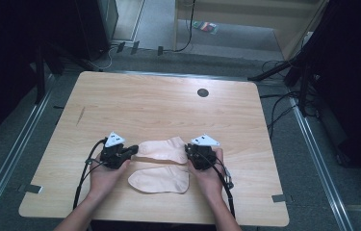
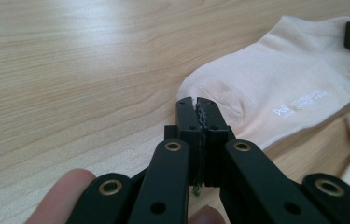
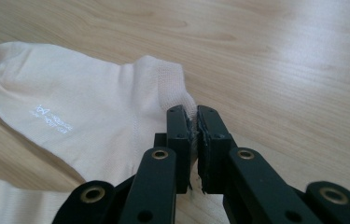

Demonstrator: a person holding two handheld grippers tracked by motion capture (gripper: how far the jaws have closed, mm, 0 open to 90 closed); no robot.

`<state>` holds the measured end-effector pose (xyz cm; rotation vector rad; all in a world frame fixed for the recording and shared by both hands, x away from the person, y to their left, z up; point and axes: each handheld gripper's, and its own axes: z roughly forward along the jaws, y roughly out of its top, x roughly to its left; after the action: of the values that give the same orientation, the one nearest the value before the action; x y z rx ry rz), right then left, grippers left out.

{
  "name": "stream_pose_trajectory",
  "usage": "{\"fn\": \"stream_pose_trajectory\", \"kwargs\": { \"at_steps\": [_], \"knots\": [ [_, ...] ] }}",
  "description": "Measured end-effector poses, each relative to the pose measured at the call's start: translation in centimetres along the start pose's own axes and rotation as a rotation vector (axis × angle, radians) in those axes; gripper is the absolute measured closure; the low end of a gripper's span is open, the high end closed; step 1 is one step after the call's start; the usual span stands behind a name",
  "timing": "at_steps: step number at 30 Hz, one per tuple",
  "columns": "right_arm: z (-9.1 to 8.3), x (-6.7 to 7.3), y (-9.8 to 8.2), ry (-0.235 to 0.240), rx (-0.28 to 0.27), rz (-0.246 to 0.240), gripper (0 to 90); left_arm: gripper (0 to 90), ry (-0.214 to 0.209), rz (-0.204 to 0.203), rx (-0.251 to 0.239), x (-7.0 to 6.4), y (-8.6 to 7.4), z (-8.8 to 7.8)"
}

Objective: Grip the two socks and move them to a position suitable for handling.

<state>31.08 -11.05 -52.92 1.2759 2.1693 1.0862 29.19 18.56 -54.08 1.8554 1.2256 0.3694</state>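
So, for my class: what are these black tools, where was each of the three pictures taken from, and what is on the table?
A person sits at a wooden table holding a hand tool with two black jaws in each hand. The high view looks down from above. The other two pictures come from small cameras riding on each tool, looking along its jaws. Two pale socks lie on the table: the far sock and the near sock. The left gripper is shut on one end of the far sock, and the right gripper is shut on its other end. The near sock lies untouched.
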Motion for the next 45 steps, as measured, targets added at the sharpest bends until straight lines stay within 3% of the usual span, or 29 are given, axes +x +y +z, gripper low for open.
{"fn": "stream_pose_trajectory", "kwargs": {
  "at_steps": [3,12,20,34,40,45],
  "knots": [
    [-1.0,0.3,0.6,0.009,-0.020,-0.002,85.3,90.0,-0.006,-0.006,-0.034,-0.3,0.4,-1.3],
    [-3.2,0.9,1.1,0.027,-0.050,-0.021,85.3,90.0,-0.032,-0.004,-0.062,-1.0,0.6,-3.5],
    [-4.9,1.5,0.8,0.052,-0.057,-0.016,85.3,90.0,-0.045,0.022,-0.079,-2.1,0.0,-5.4],
    [-7.2,2.9,-1.1,0.078,-0.036,-0.035,85.2,90.0,-0.070,0.024,-0.071,-3.7,-2.4,-7.7],
    [-7.2,3.4,-1.9,0.080,-0.019,-0.047,85.2,90.0,-0.069,0.029,-0.062,-4.0,-3.3,-8.2],
    [-6.9,3.8,-2.5,0.084,-0.006,-0.061,85.2,90.0,-0.072,0.029,-0.024,-4.0,-4.5,-7.9]
  ]
}}
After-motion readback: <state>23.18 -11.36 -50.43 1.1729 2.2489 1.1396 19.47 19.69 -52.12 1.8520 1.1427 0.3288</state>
